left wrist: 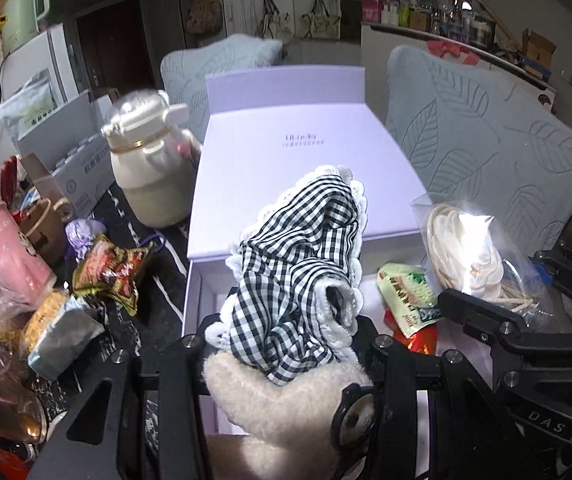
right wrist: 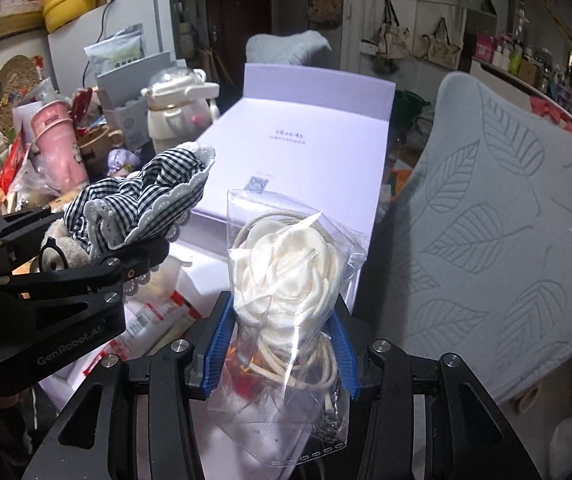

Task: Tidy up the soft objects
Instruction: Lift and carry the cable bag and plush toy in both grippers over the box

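Plush toy [left wrist: 286, 412] in gingham cloth [left wrist: 298, 276] being pinched by left gripper [left wrist: 286, 344], hanging above open lavender box [left wrist: 306, 168]. Clear bag [right wrist: 286, 280] with cream fabric flower being clamped between blue pads [right wrist: 217, 344] of right gripper [right wrist: 277, 344], just right of toy. Snack packets [right wrist: 157, 320] lying inside box, below both.

Left gripper [left wrist: 286, 344] clamps plush toy [left wrist: 277, 400] (gingham-dressed) — aloft.

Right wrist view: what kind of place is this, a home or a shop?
Most likely a lived-in home, perhaps a dining corner. A small white fridge stands at the back, tote bags hang on the wall, and a chair with a leaf-pattern cover stands beside the cluttered table.
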